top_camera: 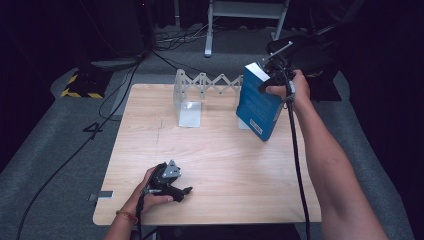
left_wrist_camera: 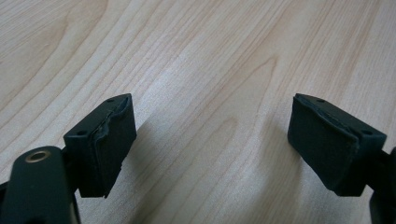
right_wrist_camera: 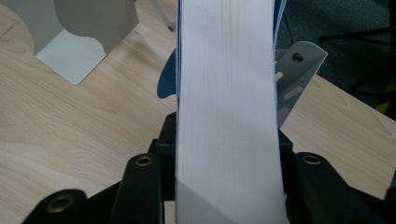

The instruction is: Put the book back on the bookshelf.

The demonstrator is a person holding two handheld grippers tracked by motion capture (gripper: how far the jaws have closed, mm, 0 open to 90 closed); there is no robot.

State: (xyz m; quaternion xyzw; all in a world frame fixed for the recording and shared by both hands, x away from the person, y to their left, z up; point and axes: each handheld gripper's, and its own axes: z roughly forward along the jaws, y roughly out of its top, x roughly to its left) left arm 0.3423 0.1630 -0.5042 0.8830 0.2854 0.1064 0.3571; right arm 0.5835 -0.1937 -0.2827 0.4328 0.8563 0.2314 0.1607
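high view: right gripper (top_camera: 274,75) clamped on blue book (top_camera: 258,102), held tilted in the air, long axis 11-to-5, expandable rack (top_camera: 200,85) at its 9 o'clock; left gripper (top_camera: 184,191) far off at 7 | left gripper view: jaws apart over bare table (left_wrist_camera: 205,60) | right gripper view: book's page edge (right_wrist_camera: 226,102) gripped between jaws, bookend plate (right_wrist_camera: 77,51) at 10 o'clock

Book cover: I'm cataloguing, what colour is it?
Blue, the book; clearest in the high view.
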